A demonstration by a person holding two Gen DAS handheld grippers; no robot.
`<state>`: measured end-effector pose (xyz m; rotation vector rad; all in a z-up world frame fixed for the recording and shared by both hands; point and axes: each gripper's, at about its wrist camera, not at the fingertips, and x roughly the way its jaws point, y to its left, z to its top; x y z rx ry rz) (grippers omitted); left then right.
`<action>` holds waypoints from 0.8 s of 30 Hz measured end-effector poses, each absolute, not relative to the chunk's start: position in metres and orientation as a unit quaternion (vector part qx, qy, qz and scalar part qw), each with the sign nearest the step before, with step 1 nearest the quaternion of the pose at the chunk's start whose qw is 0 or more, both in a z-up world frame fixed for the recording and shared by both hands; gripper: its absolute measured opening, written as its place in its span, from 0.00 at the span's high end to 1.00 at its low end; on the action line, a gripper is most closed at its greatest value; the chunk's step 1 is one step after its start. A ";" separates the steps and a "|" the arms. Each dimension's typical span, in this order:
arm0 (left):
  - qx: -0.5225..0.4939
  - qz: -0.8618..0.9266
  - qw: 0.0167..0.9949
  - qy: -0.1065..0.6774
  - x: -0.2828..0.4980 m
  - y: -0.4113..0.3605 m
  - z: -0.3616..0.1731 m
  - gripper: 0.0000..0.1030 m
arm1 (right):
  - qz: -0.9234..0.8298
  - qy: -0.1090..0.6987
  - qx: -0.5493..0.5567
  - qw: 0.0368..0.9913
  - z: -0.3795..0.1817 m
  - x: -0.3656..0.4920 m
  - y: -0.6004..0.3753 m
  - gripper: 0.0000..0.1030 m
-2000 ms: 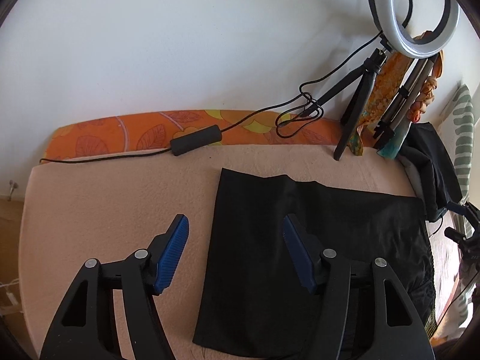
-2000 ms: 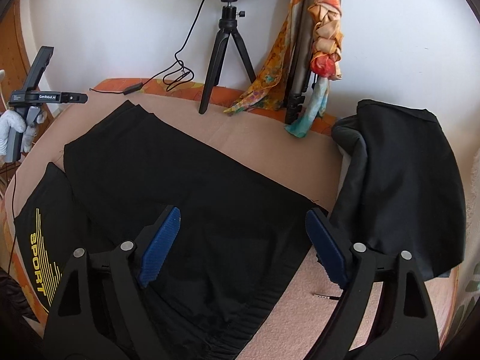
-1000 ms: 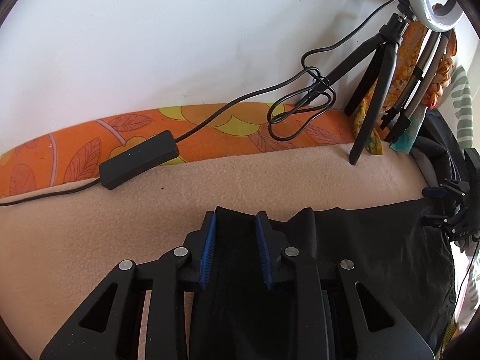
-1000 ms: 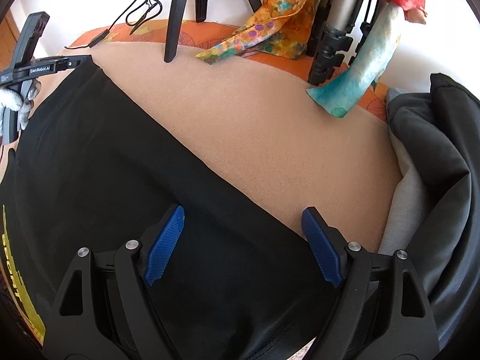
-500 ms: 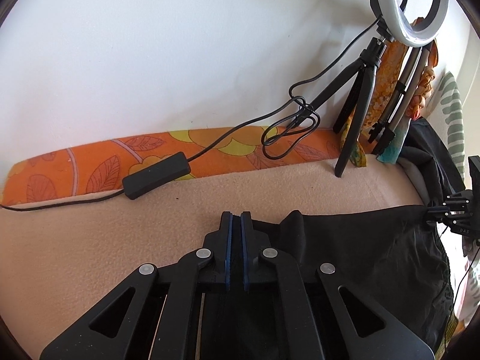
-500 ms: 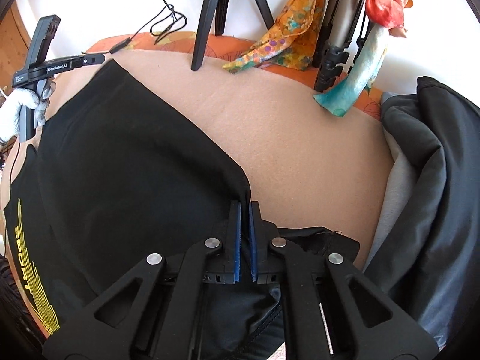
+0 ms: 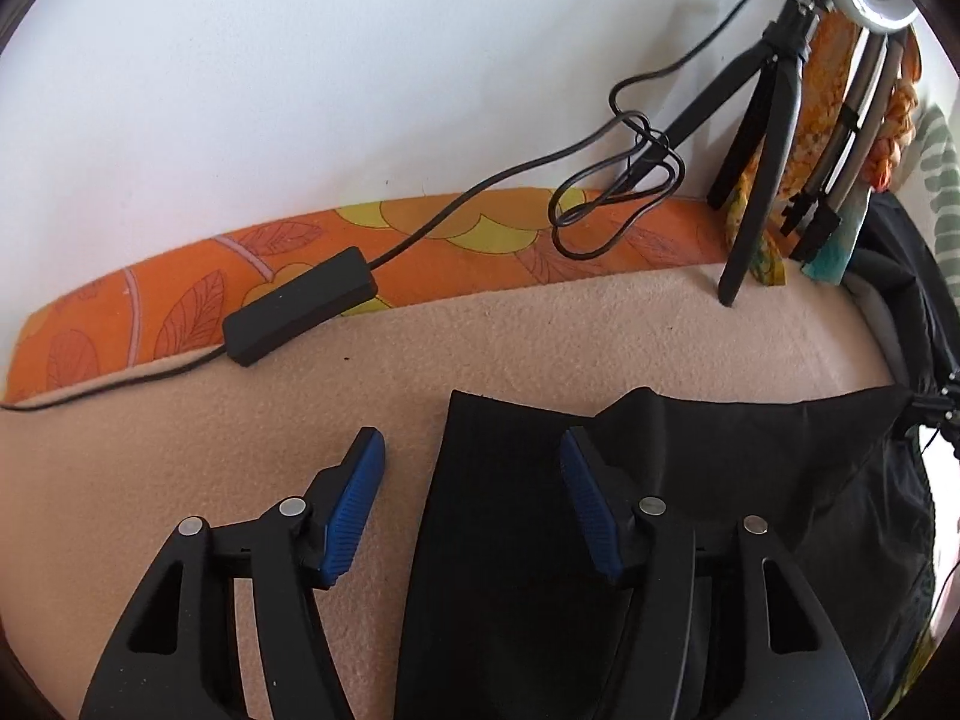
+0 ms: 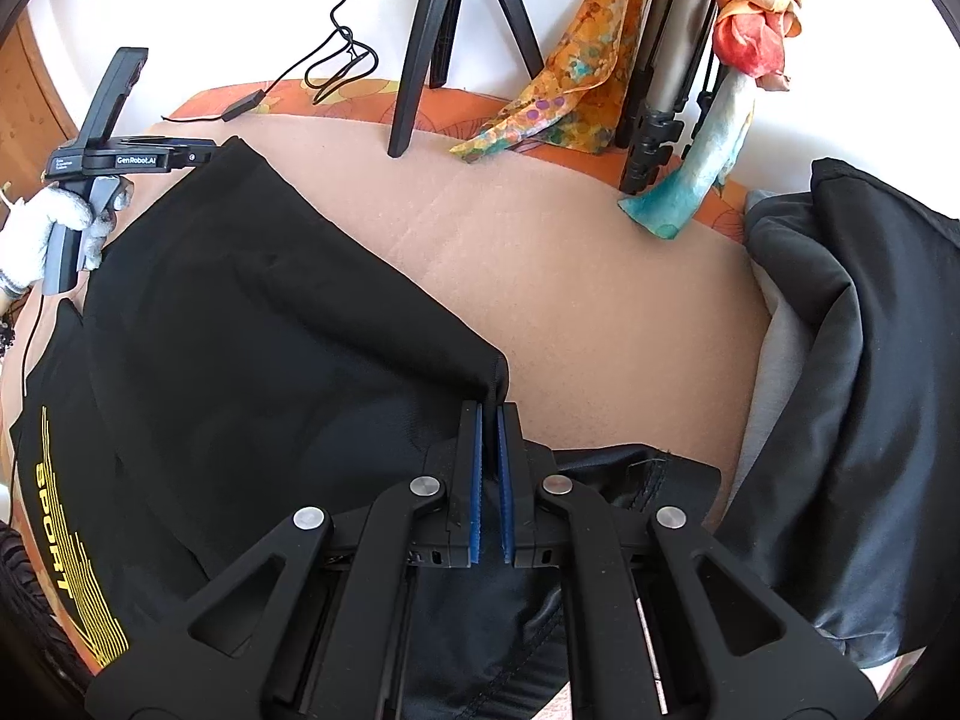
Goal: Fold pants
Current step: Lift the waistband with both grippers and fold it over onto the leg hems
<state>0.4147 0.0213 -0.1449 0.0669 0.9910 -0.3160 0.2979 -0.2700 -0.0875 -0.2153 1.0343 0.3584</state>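
Black pants (image 7: pixel 510 540) lie folded on a peach blanket (image 7: pixel 180 450). In the left wrist view my left gripper (image 7: pixel 471 474) is open, its fingers astride the pants' left hem edge, holding nothing. In the right wrist view my right gripper (image 8: pixel 491 420) is shut on a raised corner of the pants (image 8: pixel 270 360), lifting the fabric slightly. A yellow "SPORT" print (image 8: pixel 60 528) shows on the lower layer at the left. The left gripper (image 8: pixel 198 156) also shows there at the pants' far corner.
A ring-light tripod (image 7: pixel 756 150) with cable and black inline box (image 7: pixel 300 312) stands at the wall on an orange leaf-print strip (image 7: pixel 180 312). A second stand with colourful scarves (image 8: pixel 576 60) is beside it. Dark grey and black clothing (image 8: pixel 852 390) is heaped at the right.
My left gripper, shut on the pants' hem half a second ago, has opened and let it go. My right gripper stays shut on the pants' corner and has lifted it slightly.
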 end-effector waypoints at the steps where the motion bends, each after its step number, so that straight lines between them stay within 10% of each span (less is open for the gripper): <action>1: 0.052 -0.150 0.868 0.471 0.415 0.016 -0.146 0.42 | 0.170 0.491 -0.100 0.848 -0.088 0.300 -0.271 0.94; 7: 0.045 -0.181 0.870 0.456 0.410 0.008 -0.146 0.95 | 0.162 0.487 -0.098 0.853 -0.088 0.305 -0.274 0.94; 24: -0.003 -0.173 0.908 0.381 0.344 0.070 -0.060 0.97 | 0.155 0.456 -0.105 0.870 -0.043 0.268 -0.262 0.95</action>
